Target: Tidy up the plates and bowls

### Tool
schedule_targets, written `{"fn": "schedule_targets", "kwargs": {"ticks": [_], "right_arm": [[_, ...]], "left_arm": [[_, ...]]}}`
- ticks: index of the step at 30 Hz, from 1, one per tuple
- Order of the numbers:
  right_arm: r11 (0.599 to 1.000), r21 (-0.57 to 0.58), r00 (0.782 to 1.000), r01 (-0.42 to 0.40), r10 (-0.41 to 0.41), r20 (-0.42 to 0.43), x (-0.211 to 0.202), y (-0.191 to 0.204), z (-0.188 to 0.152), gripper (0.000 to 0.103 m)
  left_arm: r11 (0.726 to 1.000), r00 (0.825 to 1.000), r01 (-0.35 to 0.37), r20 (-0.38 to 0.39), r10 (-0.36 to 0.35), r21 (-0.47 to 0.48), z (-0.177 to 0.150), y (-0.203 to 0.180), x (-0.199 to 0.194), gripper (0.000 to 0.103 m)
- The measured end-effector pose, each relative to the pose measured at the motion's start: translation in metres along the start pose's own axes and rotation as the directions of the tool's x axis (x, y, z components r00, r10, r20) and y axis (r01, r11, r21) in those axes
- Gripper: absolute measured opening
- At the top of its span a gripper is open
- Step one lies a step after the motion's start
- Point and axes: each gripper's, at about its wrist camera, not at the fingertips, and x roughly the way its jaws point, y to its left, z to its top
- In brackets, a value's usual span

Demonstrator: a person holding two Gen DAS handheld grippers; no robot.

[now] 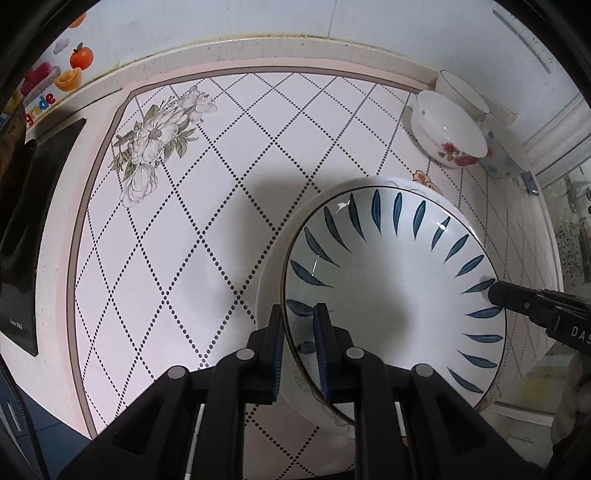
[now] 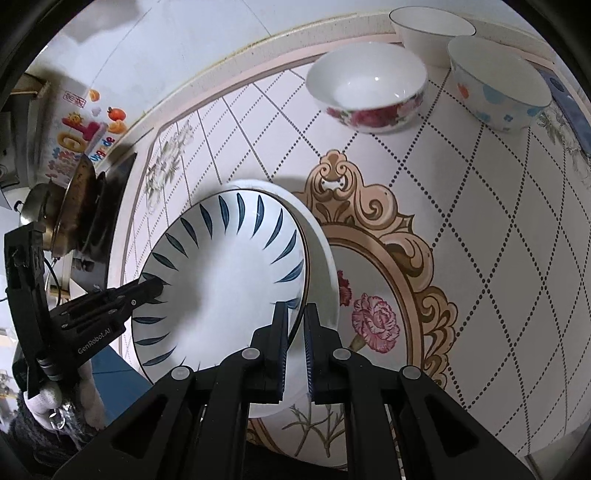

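1. Left wrist view shows the white glazed ceramic plate with dark blue leaf strokes round its rim (image 1: 399, 288), held tilted over the patterned tabletop near its front edge, with a plain white plate (image 1: 273, 273) showing just beneath and behind it; whether the two touch I cannot tell.
2. The left gripper (image 1: 299, 354) has its two fingers closed on the near rim of the blue-leaf plate, one pad on the inside face, one on the outside.
3. The right gripper (image 2: 295, 350) pinches the opposite rim in the same way, so the plate hangs between two edge grips.
4. Handling, as a judgement: glazed ceramic is stiff, fairly heavy for a rim pinch, slick against the pads and will chip or break if dropped. The rim is the only sensible hold; two opposed grips limit swinging, and a level carry would ease the load on each pinch.
5. Further out, three bowls stand close together near the far right corner of the tabletop (image 2: 498, 229): a white ceramic bowl with red roses (image 2: 369, 88), a plain white bowl with a thin dark rim line (image 2: 432, 33), and a white bowl with blue and orange spots (image 2: 498, 88).
6. Off the left edge sits a metal pot (image 2: 55, 218).
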Motion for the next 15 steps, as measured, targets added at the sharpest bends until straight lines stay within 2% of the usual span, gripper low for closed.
{"fn": "schedule_targets", "kwargs": {"ticks": [15], "right_arm": [[0.998, -0.065, 1.000, 0.004, -0.006, -0.027, 0.015, 0.001, -0.001, 0.010]], "left_arm": [[0.997, 0.999, -0.044, -0.018, 0.043, -0.064, -0.007, 0.002, 0.013, 0.013]]}}
